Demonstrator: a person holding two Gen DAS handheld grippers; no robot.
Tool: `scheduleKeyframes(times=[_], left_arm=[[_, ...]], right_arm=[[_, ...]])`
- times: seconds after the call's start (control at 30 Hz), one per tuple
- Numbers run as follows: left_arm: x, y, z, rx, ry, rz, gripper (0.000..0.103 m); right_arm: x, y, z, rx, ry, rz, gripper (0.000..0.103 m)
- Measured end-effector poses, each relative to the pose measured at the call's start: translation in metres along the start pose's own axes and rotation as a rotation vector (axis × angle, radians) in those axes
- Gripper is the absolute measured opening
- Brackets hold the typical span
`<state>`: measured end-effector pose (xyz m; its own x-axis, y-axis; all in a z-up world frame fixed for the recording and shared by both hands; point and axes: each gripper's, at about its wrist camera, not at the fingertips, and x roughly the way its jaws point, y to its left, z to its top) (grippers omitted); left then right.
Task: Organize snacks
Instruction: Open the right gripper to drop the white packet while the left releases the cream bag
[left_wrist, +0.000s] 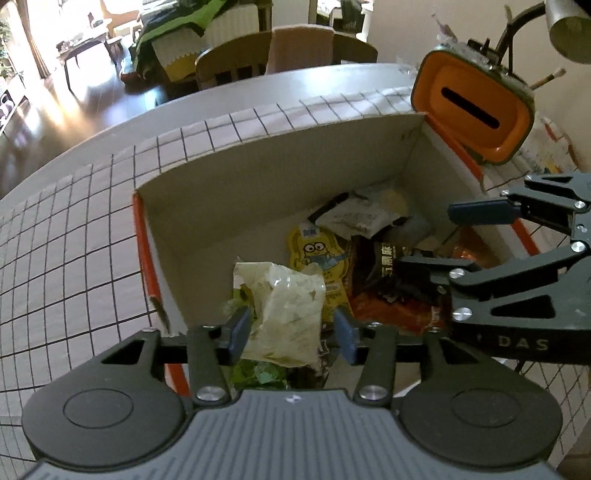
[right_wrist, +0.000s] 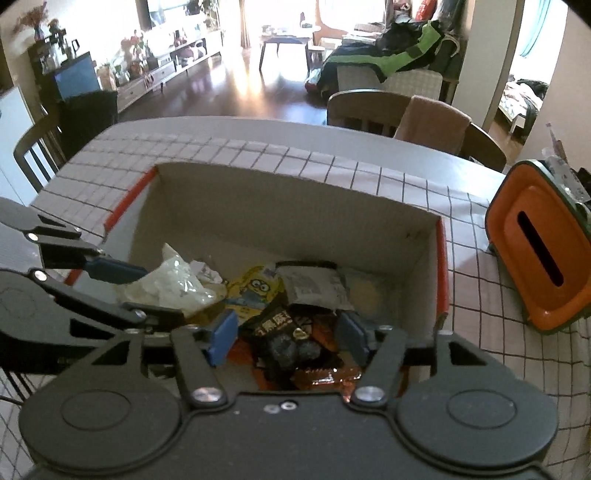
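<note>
An open cardboard box (left_wrist: 258, 177) with orange-trimmed edges sits on the checked tablecloth and holds several snack packets. My left gripper (left_wrist: 291, 334) is open over the box's near left part, its blue pads either side of a pale cream packet (left_wrist: 286, 314) that lies on the pile. A yellow Minion packet (left_wrist: 317, 254) and a dark packet (left_wrist: 384, 266) lie behind it. My right gripper (right_wrist: 288, 338) is open over the box's near side, above the dark packet (right_wrist: 284, 332) and an orange wrapper (right_wrist: 325, 376). The cream packet (right_wrist: 173, 284) and Minion packet (right_wrist: 255, 288) also show in the right wrist view.
An orange tissue holder (left_wrist: 476, 107) (right_wrist: 543, 247) stands on the table right of the box. A lamp (left_wrist: 569, 26) hangs over the far right. Wooden chairs (right_wrist: 399, 114) stand at the table's far edge. The checked cloth (left_wrist: 74, 236) stretches left of the box.
</note>
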<state>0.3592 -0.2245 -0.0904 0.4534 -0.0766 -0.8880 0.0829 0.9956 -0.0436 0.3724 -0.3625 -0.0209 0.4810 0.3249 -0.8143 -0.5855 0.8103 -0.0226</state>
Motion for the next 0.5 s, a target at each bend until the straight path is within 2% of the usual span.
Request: scheduleKeyframes(times=[0.13, 0.27, 0.37, 0.5], left_arm=[[-0.015, 0.002, -0.004, -0.002, -0.037, 0.001, 0.055], [-0.032, 0.003, -0.011, -0.005, -0.074, 0.010, 0.065], [-0.043, 0.001, -0.016, -0.001, -0.103, 0.021, 0.069], [-0.060, -0.003, -0.023, 0.010, -0.147, 0.028, 0.074]], right_arm=[[-0.016, 0.002, -0.004, 0.011, -0.031, 0.024, 0.070], [-0.031, 0.005, -0.009, 0.027, -0.061, 0.052, 0.072], [-0.045, 0.009, -0.012, 0.032, -0.094, 0.068, 0.082], [-0.062, 0.014, -0.016, 0.038, -0.139, 0.075, 0.087]])
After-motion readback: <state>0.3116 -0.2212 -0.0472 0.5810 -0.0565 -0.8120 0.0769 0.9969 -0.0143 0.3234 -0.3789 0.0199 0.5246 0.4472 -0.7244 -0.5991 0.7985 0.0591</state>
